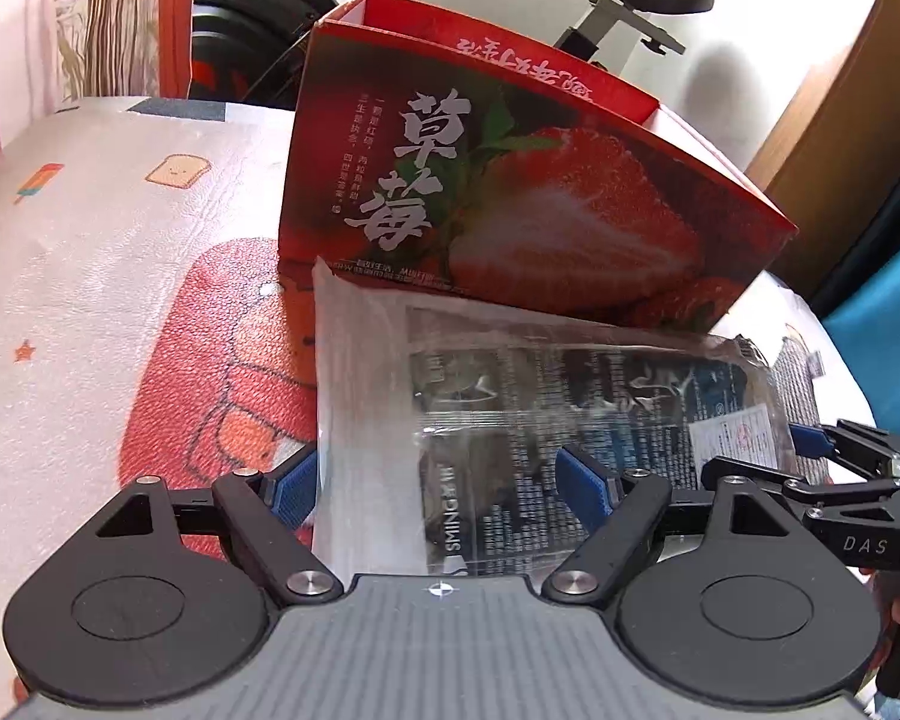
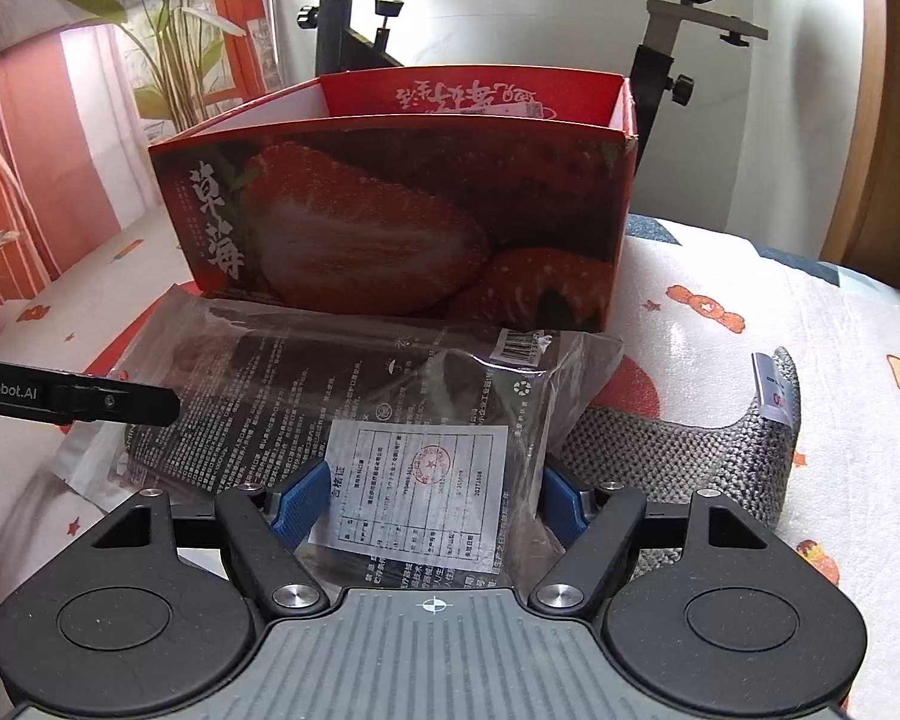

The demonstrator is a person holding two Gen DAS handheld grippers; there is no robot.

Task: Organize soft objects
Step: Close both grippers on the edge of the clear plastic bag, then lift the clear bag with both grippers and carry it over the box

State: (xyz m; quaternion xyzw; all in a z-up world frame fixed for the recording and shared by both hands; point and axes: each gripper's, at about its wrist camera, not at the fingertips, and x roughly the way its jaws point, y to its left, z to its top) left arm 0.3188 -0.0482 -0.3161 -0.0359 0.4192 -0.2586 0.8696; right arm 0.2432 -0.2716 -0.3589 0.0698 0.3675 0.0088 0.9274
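A clear plastic packet of dark printed items lies on the bed against the front of an open red strawberry box. My left gripper is open, its blue pads either side of the packet's near end. My right gripper is open too, its pads astride the other end of the packet, over a white label. The right gripper also shows at the right edge of the left wrist view. The box stands open at the top. A grey knitted item lies partly under the packet's right side.
The bed cover is white with red cartoon prints. An exercise bike stands behind the box by the white wall. A plant and red curtain stand at the far left. A wooden door is at the right.
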